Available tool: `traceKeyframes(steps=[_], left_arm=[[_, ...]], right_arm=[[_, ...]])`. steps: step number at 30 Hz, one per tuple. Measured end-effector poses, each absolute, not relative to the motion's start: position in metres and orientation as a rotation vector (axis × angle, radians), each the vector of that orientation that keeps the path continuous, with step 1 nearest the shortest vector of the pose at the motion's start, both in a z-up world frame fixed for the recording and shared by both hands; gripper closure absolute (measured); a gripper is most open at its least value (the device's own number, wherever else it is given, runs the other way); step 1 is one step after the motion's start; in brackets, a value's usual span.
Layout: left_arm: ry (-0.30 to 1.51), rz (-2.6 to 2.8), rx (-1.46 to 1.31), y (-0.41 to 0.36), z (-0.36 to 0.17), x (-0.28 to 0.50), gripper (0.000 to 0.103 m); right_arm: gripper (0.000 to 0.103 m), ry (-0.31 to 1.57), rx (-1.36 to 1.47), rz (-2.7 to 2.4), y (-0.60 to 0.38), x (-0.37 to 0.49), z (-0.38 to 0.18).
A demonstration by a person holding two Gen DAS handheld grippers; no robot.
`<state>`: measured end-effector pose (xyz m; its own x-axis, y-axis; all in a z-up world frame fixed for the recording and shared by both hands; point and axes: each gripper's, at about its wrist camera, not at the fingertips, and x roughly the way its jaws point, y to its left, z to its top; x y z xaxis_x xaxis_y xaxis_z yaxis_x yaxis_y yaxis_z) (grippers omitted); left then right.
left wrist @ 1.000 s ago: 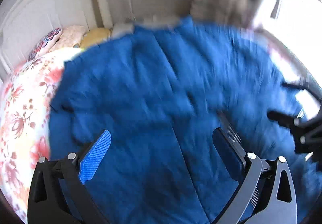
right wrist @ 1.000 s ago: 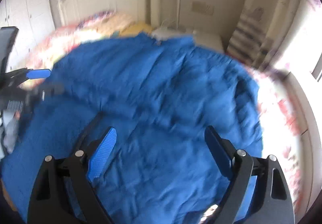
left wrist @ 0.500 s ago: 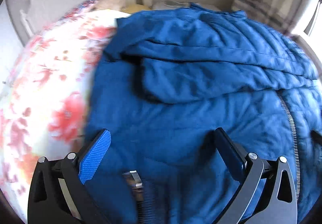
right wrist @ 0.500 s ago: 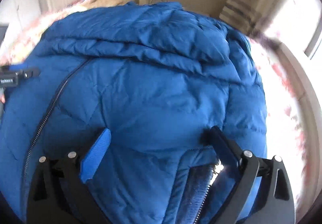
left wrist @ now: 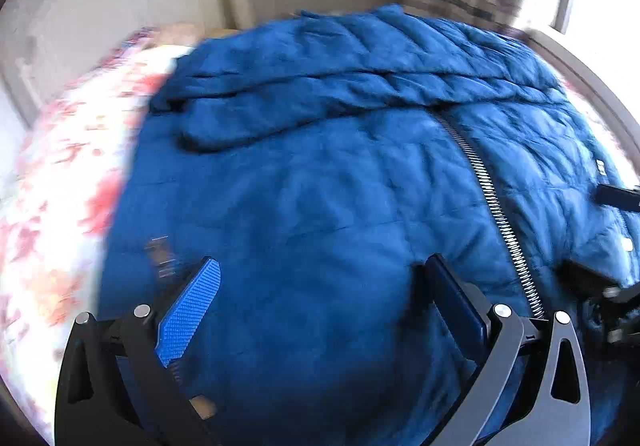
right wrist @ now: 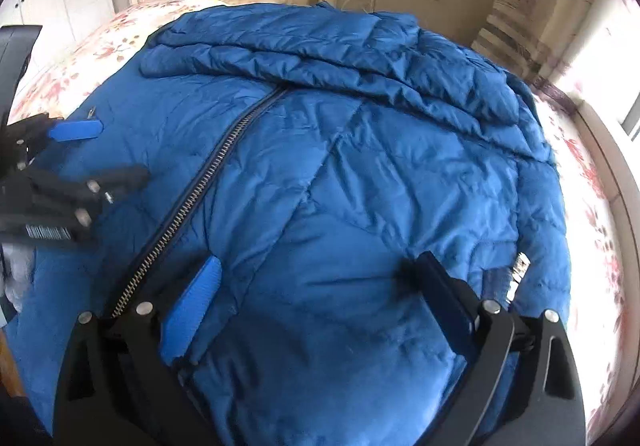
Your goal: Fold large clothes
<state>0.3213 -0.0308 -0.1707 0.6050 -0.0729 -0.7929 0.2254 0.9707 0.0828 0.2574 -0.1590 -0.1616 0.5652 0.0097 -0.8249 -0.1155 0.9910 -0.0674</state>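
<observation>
A blue padded jacket (right wrist: 360,165) lies zipped across the bed (right wrist: 80,57), reaching toward its headboard end. Both hand-held grippers, left (left wrist: 320,286) and right (right wrist: 316,278), hover spread above its hem, holding nothing. The slick, puffy fabric could slip or bunch if pinched shallowly.

Quilted matt cloth jacket (right wrist: 360,173) w/ shiny metal zip (right wrist: 192,197).

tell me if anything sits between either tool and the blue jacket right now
Nothing visible does. The left tool and the right tool both hang open right over the blue jacket, one on each side of its zipper, with only bare quilted fabric between the pads.
</observation>
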Motion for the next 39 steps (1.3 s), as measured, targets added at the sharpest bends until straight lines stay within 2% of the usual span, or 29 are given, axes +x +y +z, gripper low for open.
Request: traceKeyframes(steps=[5,9,12,16,18,21,24,29,34,36,39], left_arm=[[0.884,-0.072,0.204,-0.001,-0.172,0.289,0.004],[0.920,-0.031,0.119,0.018,-0.175,0.288,0.004],[0.885,0.037,0.119,0.023,-0.162,0.273,0.006],[0.814,-0.128,0.103,0.003,-0.142,0.227,0.006],[0.818,-0.180,0.177,-0.019,-0.149,0.208,0.005],[0.857,-0.159,0.265,-0.035,-0.183,0.201,0.004],[0.837,-0.205,0.194,-0.018,-0.184,0.197,0.004],[0.778,-0.141,0.112,0.031,-0.168,0.174,0.004],[0.811,-0.090,0.067,0.071,-0.191,0.177,0.004],[0.809,-0.067,0.092,0.068,-0.187,0.172,0.005],[0.773,-0.091,0.099,0.054,-0.172,0.154,0.005]], right_arm=[[0.007,0.898,-0.105,0.060,-0.163,0.210,-0.140],[0.006,0.942,-0.076,0.055,-0.177,0.202,-0.164],[0.007,0.946,-0.108,-0.024,-0.176,0.194,-0.158],[0.007,0.839,-0.082,0.024,-0.157,0.158,-0.134],[0.007,0.816,-0.103,0.054,-0.142,0.148,-0.131],[0.007,0.901,-0.200,0.085,-0.117,0.143,-0.154],[0.006,0.875,-0.113,0.083,-0.127,0.136,-0.167],[0.007,0.825,-0.086,0.072,-0.145,0.106,-0.143],[0.005,0.840,-0.022,0.011,-0.184,0.090,-0.167],[0.005,0.790,0.012,0.024,-0.190,0.082,-0.171],[0.006,0.812,-0.004,-0.029,-0.183,0.078,-0.161]])
